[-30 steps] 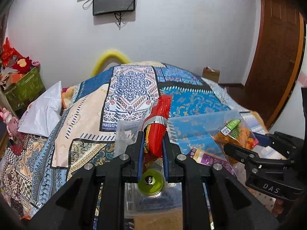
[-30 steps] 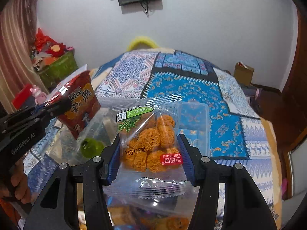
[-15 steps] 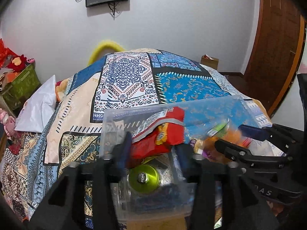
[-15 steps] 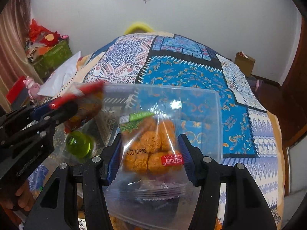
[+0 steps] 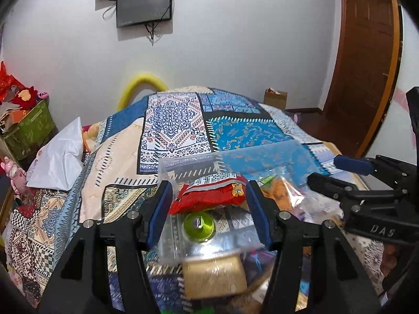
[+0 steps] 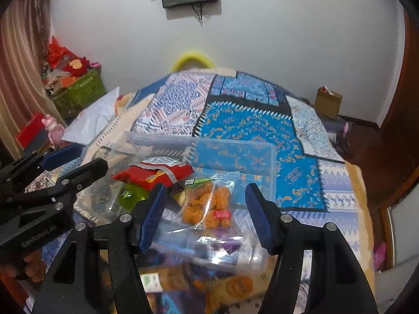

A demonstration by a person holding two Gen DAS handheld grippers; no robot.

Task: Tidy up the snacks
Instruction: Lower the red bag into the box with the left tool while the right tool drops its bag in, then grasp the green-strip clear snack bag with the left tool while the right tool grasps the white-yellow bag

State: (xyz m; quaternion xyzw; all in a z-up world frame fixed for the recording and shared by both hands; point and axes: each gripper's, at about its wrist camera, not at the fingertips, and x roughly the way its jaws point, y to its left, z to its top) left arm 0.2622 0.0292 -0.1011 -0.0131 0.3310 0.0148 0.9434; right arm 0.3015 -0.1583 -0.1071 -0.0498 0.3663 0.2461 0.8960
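Note:
A clear plastic bin (image 6: pixel 269 162) sits on the patterned bedspread. In it lie a red snack bag (image 5: pixel 209 196) (image 6: pixel 154 174), a clear packet of orange fried balls (image 6: pixel 207 205) (image 5: pixel 281 191) and a green jelly cup (image 5: pixel 198 226) (image 6: pixel 129 195). My left gripper (image 5: pixel 208 214) is open and empty, its fingers on either side of the red bag. My right gripper (image 6: pixel 207 216) is open and empty, just behind the orange packet. More snack packets (image 6: pixel 222 285) lie in front of the bin, partly hidden by the fingers.
The bed's patchwork cover (image 6: pixel 248 120) stretches beyond the bin. A white pillow (image 5: pixel 56 157) lies at the left. A green crate of toys (image 6: pixel 78 91) stands by the left wall, a cardboard box (image 6: pixel 327 102) and a brown door (image 5: pixel 366 65) at the right.
Both grippers have opened and let go: the red bag and the orange packet now lie in the bin. Both grippers have drawn back a little.

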